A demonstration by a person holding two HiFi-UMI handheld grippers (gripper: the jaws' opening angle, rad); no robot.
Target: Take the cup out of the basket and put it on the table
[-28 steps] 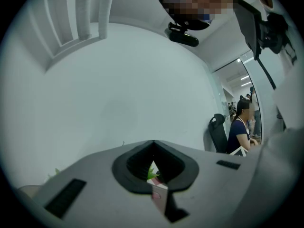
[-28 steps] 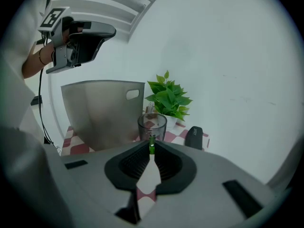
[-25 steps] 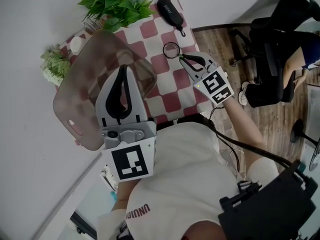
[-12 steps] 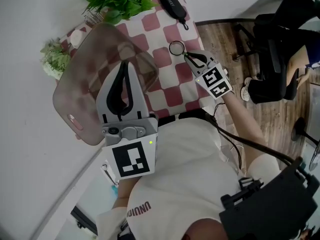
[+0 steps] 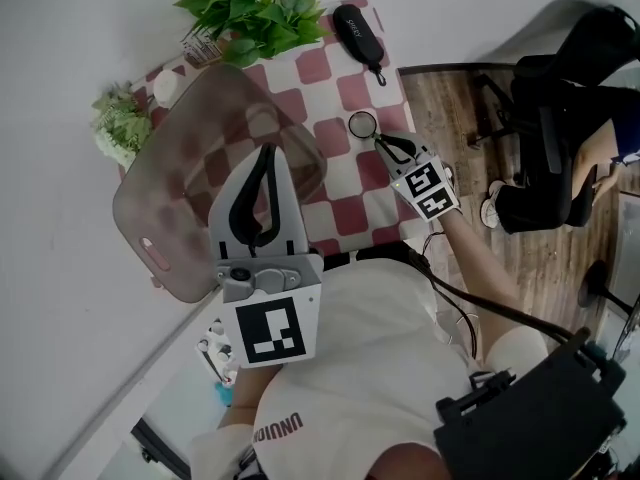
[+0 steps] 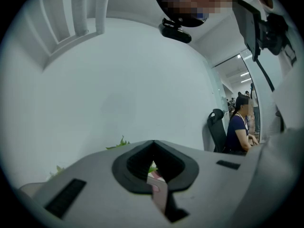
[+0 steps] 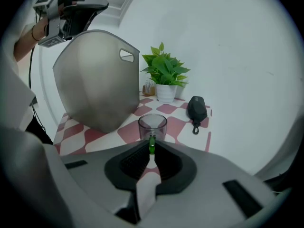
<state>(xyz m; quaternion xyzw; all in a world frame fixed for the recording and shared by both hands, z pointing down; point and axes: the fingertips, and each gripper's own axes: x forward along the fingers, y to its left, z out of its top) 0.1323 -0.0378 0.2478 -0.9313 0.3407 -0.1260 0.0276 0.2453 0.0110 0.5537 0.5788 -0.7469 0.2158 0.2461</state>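
Observation:
A clear cup (image 5: 362, 124) (image 7: 152, 126) stands upright on the red-and-white checked table (image 5: 345, 183), outside the basket. The basket (image 5: 180, 198) (image 7: 97, 87) is large, smoky and translucent, and sits on the table's left part. My right gripper (image 5: 380, 143) (image 7: 151, 148) is shut, its green-tipped fingers right at the cup's near wall; I cannot tell whether they touch it. My left gripper (image 5: 264, 153) (image 6: 153, 151) is shut and holds nothing. It hangs high over the basket's near side and looks at the white wall.
A leafy potted plant (image 5: 255, 13) (image 7: 164, 70) and a black zip case (image 5: 358, 30) (image 7: 196, 109) stand at the table's far end. A smaller plant (image 5: 122, 126) is by the wall. A seated person (image 5: 560, 138) on an office chair is to the right.
The head view has shifted a little. The cup stays put on the table, with the right gripper shut beside it. The left gripper stays raised and shut.

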